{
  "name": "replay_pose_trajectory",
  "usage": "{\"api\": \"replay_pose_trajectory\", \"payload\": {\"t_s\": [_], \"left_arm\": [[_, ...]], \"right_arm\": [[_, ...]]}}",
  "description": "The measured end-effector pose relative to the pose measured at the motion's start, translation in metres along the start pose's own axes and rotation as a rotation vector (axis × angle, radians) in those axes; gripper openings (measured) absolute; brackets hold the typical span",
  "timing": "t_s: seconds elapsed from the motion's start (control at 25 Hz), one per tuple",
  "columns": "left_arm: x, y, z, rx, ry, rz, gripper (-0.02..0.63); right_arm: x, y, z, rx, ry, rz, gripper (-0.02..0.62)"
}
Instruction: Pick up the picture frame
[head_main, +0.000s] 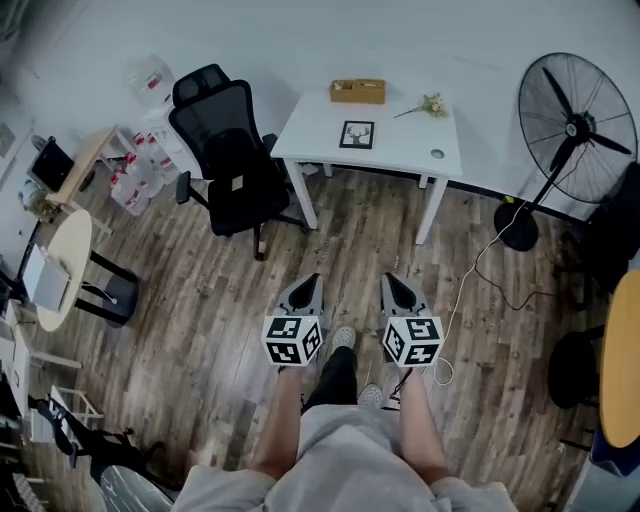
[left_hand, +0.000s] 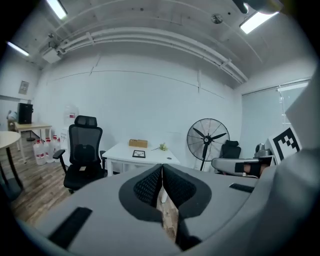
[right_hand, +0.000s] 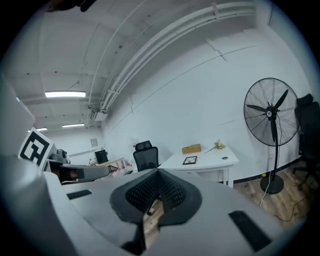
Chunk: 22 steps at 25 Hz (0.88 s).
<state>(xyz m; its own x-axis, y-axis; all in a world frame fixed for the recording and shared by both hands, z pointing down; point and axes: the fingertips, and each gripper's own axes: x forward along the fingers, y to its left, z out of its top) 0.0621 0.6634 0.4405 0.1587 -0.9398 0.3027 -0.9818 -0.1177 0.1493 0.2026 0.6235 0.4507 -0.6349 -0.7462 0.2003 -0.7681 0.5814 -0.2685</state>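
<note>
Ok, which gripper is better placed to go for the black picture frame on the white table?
Right, narrowly. The black picture frame on the white table lies slightly nearer the right gripper's line than the left gripper's, and the black office chair crowds the left approach. Both are shut, far off.

Bare floor (head_main: 360, 240) runs to the desk (head_main: 400, 140) front, office chair (head_main: 232, 150) just left, standing fan (head_main: 577, 128) well right
</note>
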Motion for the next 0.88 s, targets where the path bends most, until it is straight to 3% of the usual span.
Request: {"api": "replay_pose_trajectory", "payload": {"t_s": [0.32, 0.56, 0.88], "left_arm": [[0.052, 0.032, 0.001, -0.014, 0.017, -0.005, 0.026], [0.121, 0.068, 0.038, -0.066, -0.014, -0.013, 0.026], [0.235, 0.121, 0.080, -0.111, -0.003, -0.067, 0.026]], "right_arm": [[0.059, -0.011, 0.001, -0.020, 0.032, 0.028, 0.021], [0.131, -0.031, 0.022, 0.010, 0.059, 0.045, 0.021], [0.240, -0.076, 0.066, -0.037, 0.099, -0.021, 0.021]]}}
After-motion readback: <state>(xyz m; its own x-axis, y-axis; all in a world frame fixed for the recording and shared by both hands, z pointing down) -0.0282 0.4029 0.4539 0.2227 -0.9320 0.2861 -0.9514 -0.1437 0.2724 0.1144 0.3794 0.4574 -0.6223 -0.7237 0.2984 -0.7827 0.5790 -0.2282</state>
